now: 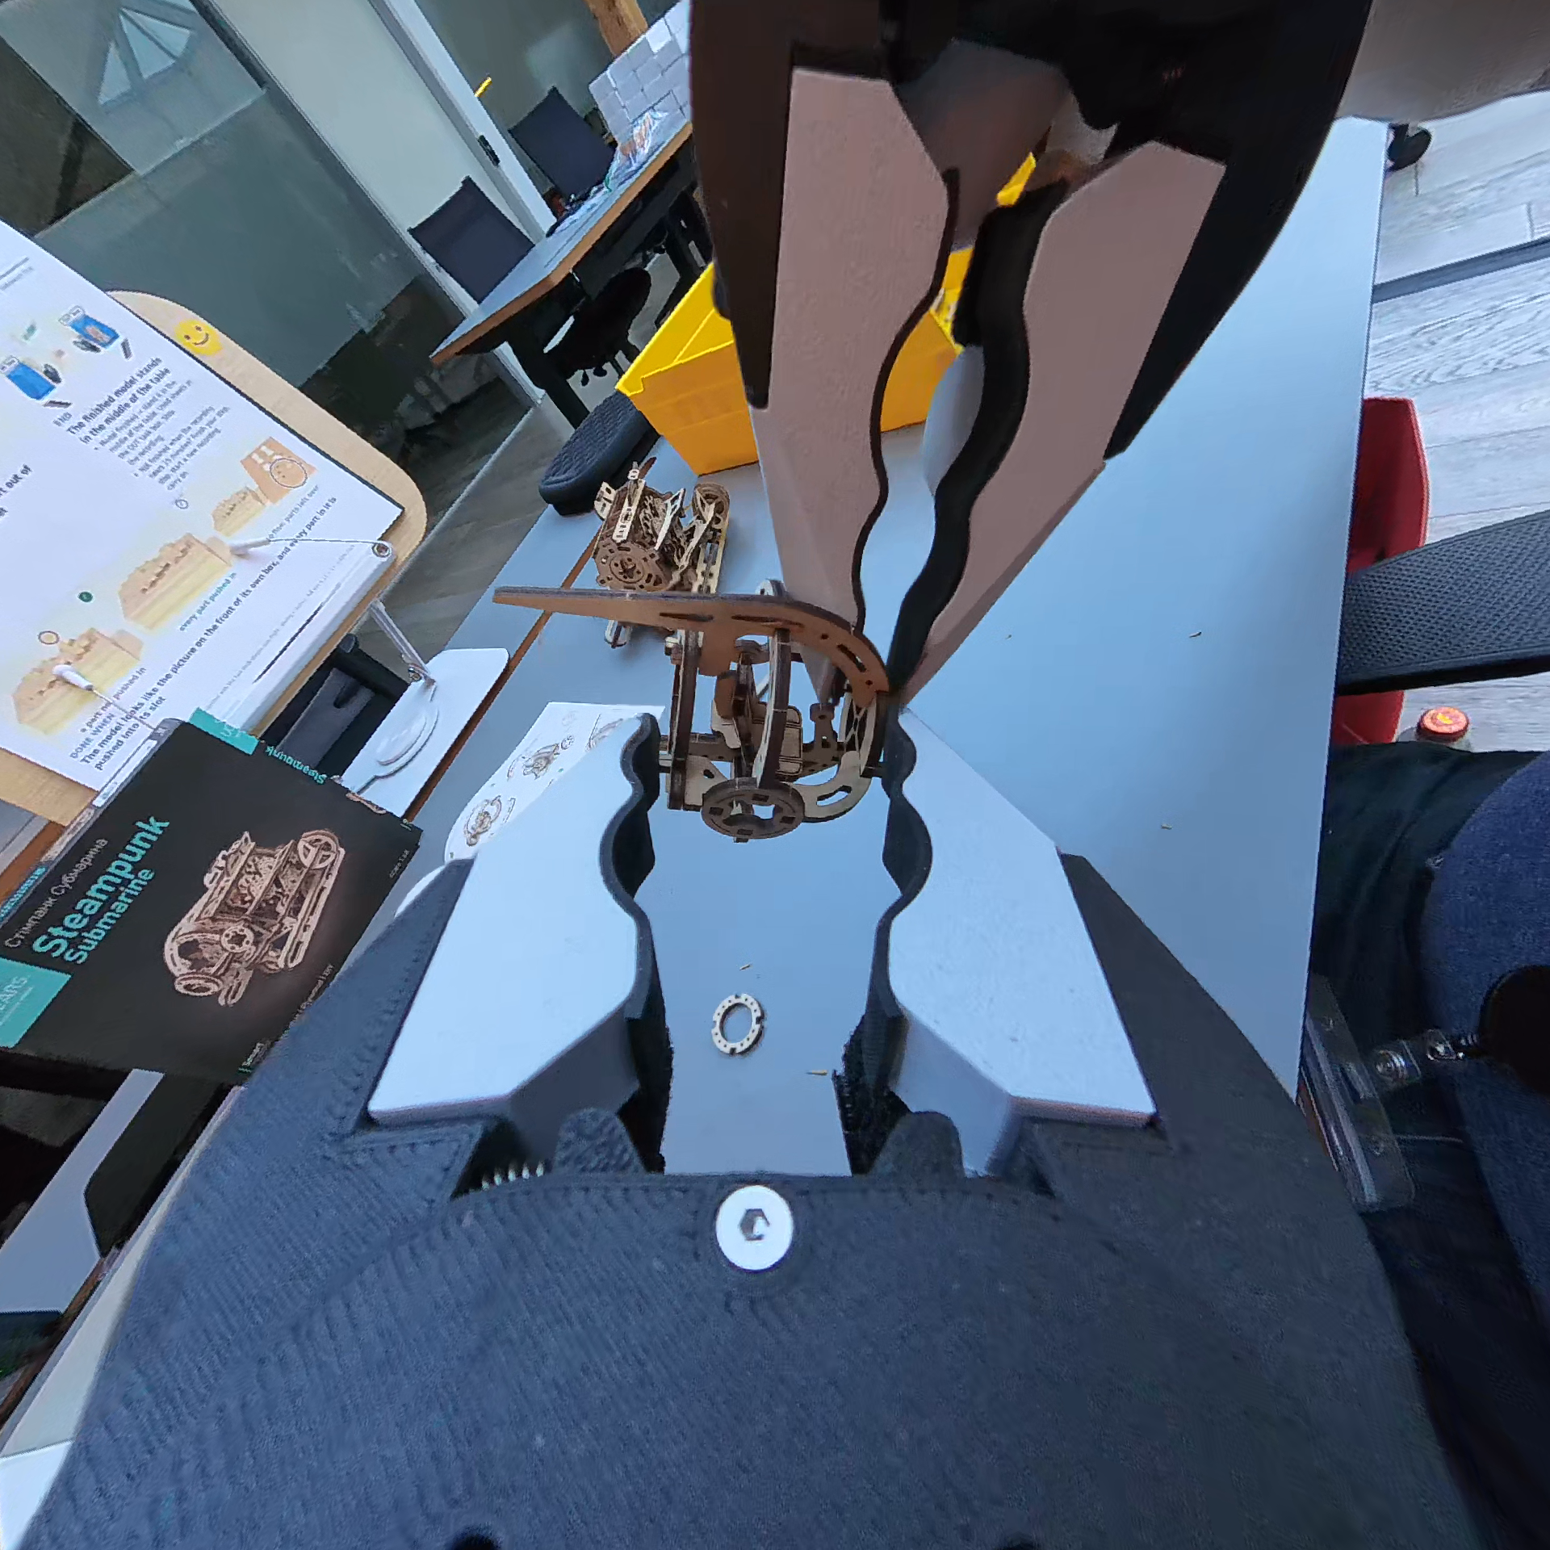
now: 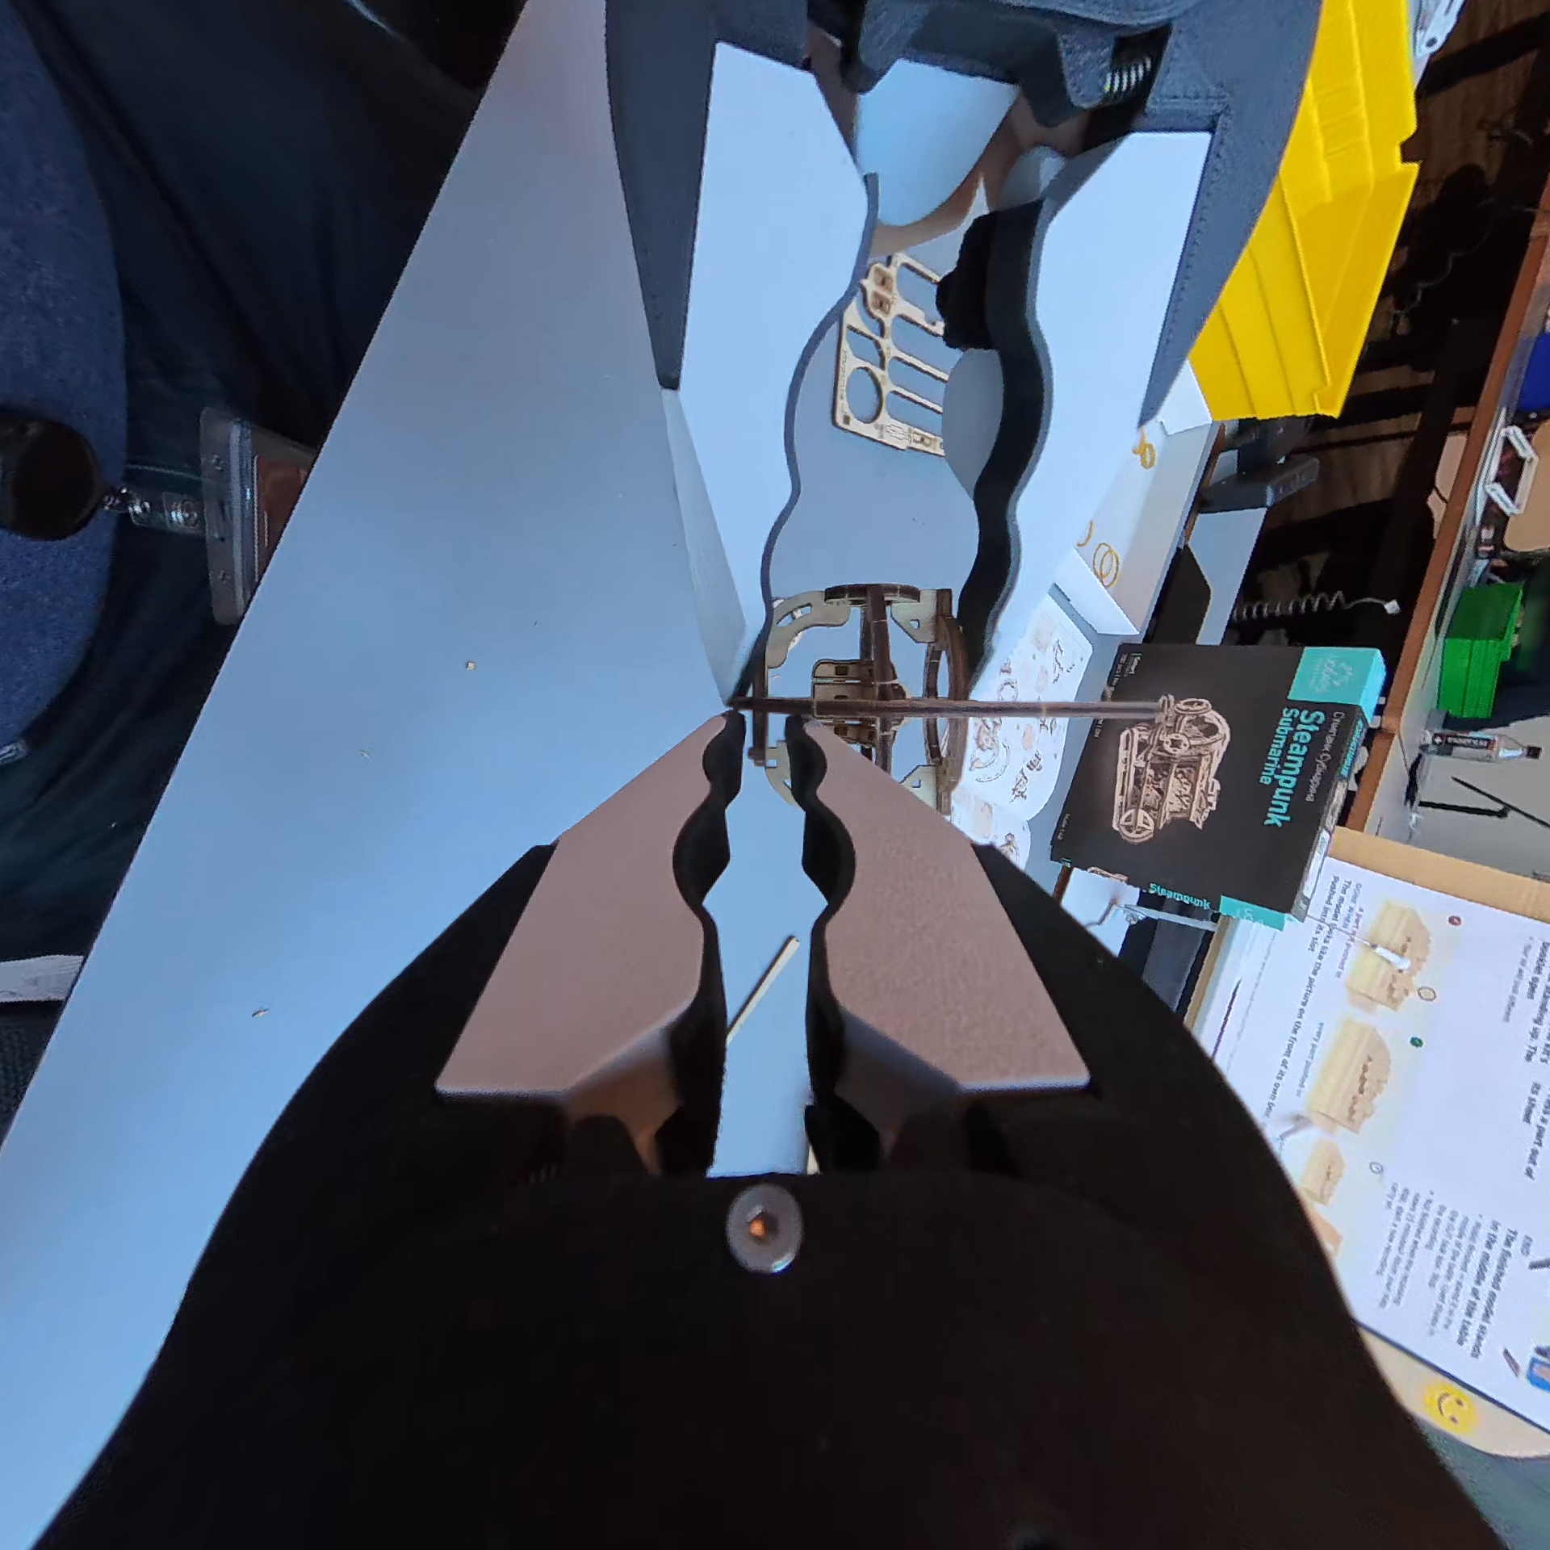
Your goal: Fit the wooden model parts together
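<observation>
1. My left claw (image 1: pixel 767 776) stands well open, its tips on either side of the wooden frame (image 1: pixel 767 738). The right tip looks to touch the frame's curved side; at the left tip I cannot tell contact from a thin gap.

2. My right claw (image 2: pixel 765 734) is nearly shut, pinching the curved end of a flat wooden strip (image 1: pixel 696 612). In the left wrist view it comes down from twelve o'clock and its tips meet the strip at about one o'clock of the frame.

3. The relation that counts: the strip's long axis runs from the pinch toward nine o'clock in the left view, crossing over the top of the frame. In the right wrist view it shows edge-on, a thin line running toward three o'clock, with the frame straight ahead at twelve.

4. My judgement: the strip lies on or just over the frame's top and wants pressing down into its slots, while the left claw steadies the frame.

5. The right claw is the nearer to the joint.

6. A loose toothed ring (image 1: pixel 738 1023) lies on the counter (image 1: pixel 1090 797) at six o'clock of the frame, between my left fingers.
</observation>
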The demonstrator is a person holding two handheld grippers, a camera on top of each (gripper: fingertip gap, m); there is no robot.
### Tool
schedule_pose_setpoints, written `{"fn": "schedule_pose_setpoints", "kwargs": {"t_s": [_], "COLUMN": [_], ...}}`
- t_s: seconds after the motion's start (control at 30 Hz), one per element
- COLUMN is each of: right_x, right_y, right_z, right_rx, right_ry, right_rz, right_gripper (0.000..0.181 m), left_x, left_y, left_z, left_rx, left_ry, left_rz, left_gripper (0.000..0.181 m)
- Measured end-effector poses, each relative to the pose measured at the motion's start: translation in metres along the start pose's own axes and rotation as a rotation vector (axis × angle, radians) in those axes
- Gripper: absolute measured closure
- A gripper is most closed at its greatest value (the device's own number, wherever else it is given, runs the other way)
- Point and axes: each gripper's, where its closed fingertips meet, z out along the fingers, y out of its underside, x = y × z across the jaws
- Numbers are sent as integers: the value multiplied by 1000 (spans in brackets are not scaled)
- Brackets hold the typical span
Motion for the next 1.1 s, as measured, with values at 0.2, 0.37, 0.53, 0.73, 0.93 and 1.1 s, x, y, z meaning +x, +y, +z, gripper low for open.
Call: {"fn": "schedule_pose_setpoints", "kwargs": {"t_s": [0.2, 0.37, 0.53, 0.73, 0.93, 1.1], "right_x": [12, 17, 15, 12, 10, 9], "right_y": [2, 4, 9, 12, 15, 16], "right_z": [-3, -5, -2, 0, 2, 5], "right_rx": [-67, -116, -181, -166, -140, -141], "right_ry": [154, 257, 277, 240, 208, 209], "right_rz": [10, 39, 3, 28, 33, 24], "right_gripper": [171, 172, 173, 174, 176, 176], "left_x": [-7, -10, -9, -7, -6, -6], "left_y": [-4, -7, -5, -3, -1, 2], "left_z": [-2, -3, 1, 4, 7, 9], "left_rx": [11, 19, -14, -27, -28, -32], "left_ry": [-74, -143, -153, -132, -103, -96], "left_rz": [30, 77, 107, 108, 90, 84], "left_gripper": [129, 129, 129, 129, 129, 129]}}
